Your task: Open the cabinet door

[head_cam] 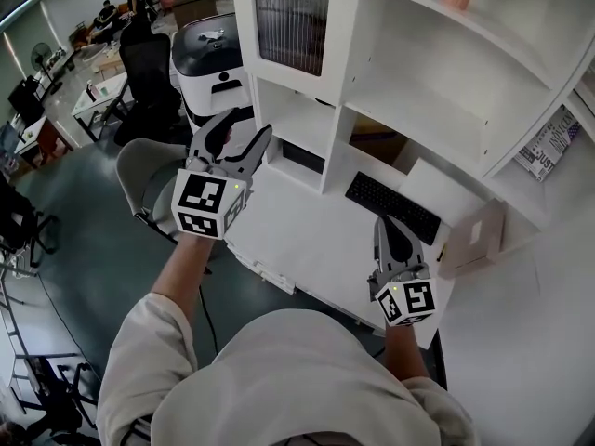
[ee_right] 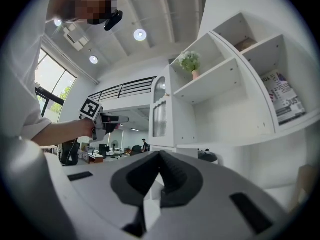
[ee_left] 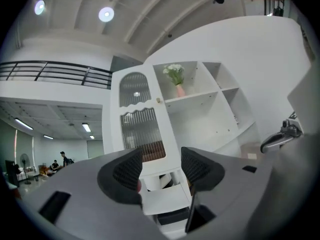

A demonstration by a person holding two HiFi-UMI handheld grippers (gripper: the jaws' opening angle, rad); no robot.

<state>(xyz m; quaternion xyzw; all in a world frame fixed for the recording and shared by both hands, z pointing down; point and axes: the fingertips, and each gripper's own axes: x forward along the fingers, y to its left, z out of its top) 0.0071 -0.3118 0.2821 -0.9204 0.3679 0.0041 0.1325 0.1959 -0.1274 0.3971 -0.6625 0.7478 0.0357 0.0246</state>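
A: Where is the cabinet door (head_cam: 291,21) just now?

B: Shut, by the look of it, flush in the white shelf unit (head_cam: 418,91) above the worktop (head_cam: 307,240). In the head view it stands at about one o'clock from the left gripper (head_cam: 244,131). In the left gripper view its ribbed pane shows through the gap between the jaws at twelve o'clock, well apart from them.

A: And the jaws?

B: The left ones stand wide apart with nothing between the pads, only the door beyond. The right gripper (head_cam: 384,221) hangs low over the worktop near the keyboard (head_cam: 390,207), its jaws pressed together and empty.

A: What would the left one take hold of?

B: The small knob (ee_left: 159,100) on the door's three o'clock edge, I judge. It is tiny, and that is the first risk: the pads could close beside it, or pinch only its tip and slip off on the pull.

A: Anything else?

B: The vase (ee_left: 179,90) of flowers stands on the open shelf at the knob's one o'clock. An approach that drifts that way could knock it over. And if the hinges are on the nine o'clock edge, as I suppose, the door swings out toward the left hand. A pull straight back, not along that arc, could wrench the knob or tug the whole unit.
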